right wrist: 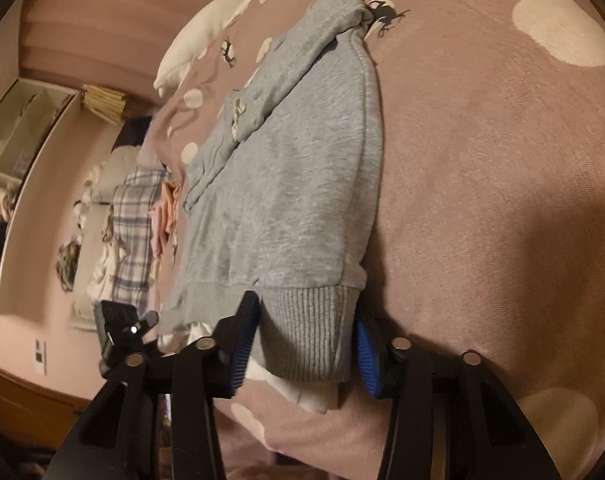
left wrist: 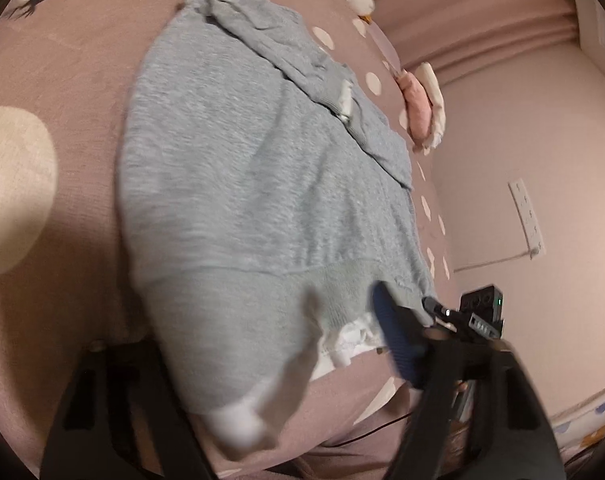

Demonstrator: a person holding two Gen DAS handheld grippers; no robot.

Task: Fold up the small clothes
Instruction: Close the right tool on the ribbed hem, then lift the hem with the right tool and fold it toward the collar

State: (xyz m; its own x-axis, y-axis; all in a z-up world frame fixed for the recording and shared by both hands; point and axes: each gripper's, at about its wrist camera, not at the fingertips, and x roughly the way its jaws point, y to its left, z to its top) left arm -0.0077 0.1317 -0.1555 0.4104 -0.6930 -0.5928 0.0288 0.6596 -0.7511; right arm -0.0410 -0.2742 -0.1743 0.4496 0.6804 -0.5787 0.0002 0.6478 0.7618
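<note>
Two claws pinching one grey sweatshirt

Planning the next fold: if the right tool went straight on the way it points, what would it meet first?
The right tool would meet the ribbed hem of the gray sweatshirt first; the hem already sits between its blue pads. Whether the pads are pressing on it isn't clear.

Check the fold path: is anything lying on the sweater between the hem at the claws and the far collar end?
Nothing foreign. The sweater lies flat on the bedspread; only its own sleeve is folded across the far part. The right claw straddles the ribbed hem; the pillow and clothes pile lie off to the side.
</note>
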